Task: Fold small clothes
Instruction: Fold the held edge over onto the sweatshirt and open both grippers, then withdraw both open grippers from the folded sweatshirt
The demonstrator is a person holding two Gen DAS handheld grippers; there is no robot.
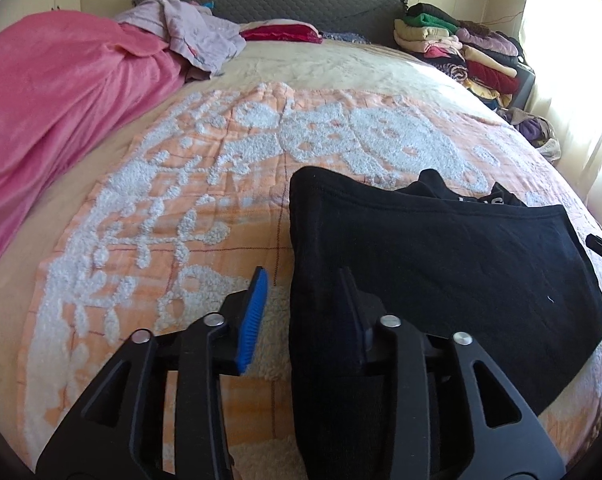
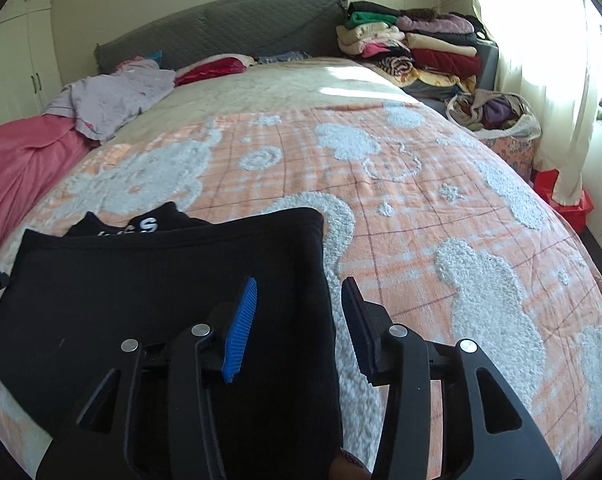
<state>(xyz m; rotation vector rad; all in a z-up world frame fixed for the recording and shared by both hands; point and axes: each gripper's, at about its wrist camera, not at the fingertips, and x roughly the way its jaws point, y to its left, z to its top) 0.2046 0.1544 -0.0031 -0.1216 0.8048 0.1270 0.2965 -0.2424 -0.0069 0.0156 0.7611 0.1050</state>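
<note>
Black garment (image 1: 441,256) lying folded on the orange-and-white bedspread (image 1: 221,160), near the foot end of the bed, with a strip of white lettering peeking out beyond its far edge. Left claw (image 1: 305,300) spread, straddling the garment's left edge, no pad pressing the cloth. Right claw (image 2: 299,316) spread too, straddling the right edge; blue pad over the fabric, dark pad over the bedspread, no pinch seen.

Likely risks from here:
- Closing low could catch the tufted bedspread along with the cloth and drag the cover up during a fold.
- Pinching only the top layer could peel the fold open instead of carrying the whole stack.
- Uneven lift between the two sides could skew the edges and leave the far lettered part sticking out.
- Black fabric on black fingers hides the layer edge, so a miss is easy.

Containers: a pale bag (image 2: 497,120) beside the bed on the window side, holding purple and beige clothes, contents only partly visible. Red box or bag (image 2: 569,204) below the curtain, contents not visible. Folded clothes pile (image 2: 413,44) stacked by the headboard, in no container.
</note>
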